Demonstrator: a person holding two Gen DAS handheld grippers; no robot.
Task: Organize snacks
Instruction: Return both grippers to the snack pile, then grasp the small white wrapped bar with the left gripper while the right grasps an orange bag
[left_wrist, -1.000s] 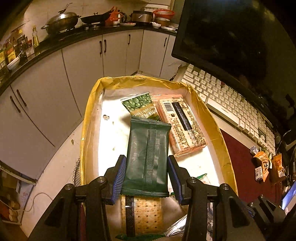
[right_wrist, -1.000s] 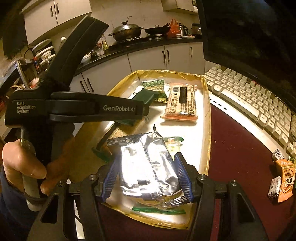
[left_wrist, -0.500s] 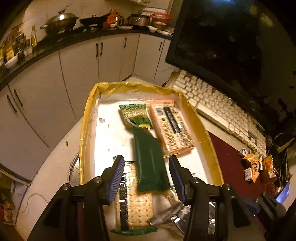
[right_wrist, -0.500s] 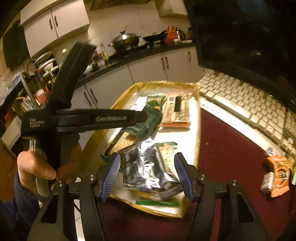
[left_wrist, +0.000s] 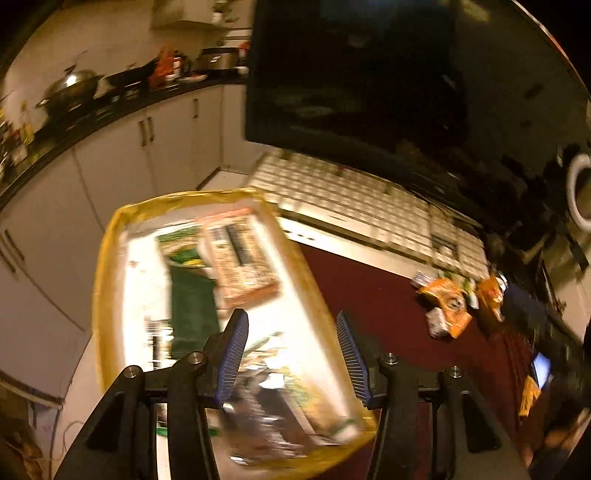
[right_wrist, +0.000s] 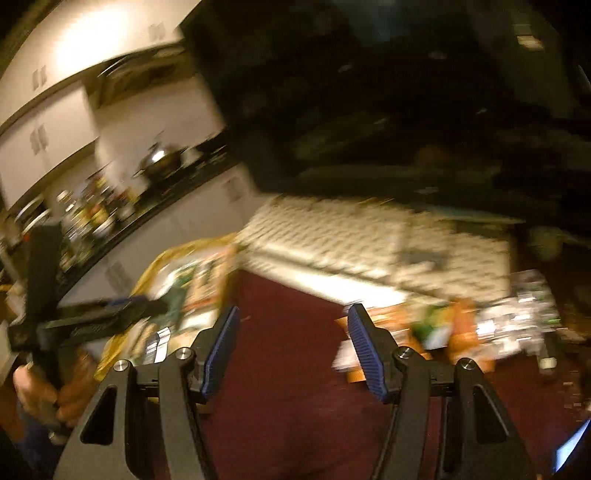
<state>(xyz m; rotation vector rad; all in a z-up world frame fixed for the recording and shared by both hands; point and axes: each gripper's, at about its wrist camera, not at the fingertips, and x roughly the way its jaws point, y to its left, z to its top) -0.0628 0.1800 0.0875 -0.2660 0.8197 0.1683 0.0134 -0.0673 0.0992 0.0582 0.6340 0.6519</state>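
A yellow-rimmed tray holds a dark green packet, an orange cracker pack, a green pea packet and a silver packet, all blurred. My left gripper hangs open above the tray's near right part with nothing between its fingers. Over the maroon mat, my right gripper is also open and holds nothing. Several loose orange and silver snack packets lie on the mat to its right; the left wrist view shows these loose packets too. A hand holds the left gripper over the tray.
A white keyboard lies along the mat's far edge under a big dark monitor. White kitchen cabinets and a counter with pans stand behind the tray. A small lit screen sits at the far right.
The dark green packet that stood between my left fingers now lies in the tray. Both grippers rose and swung right, the right one off the silver packet and out over the mat.
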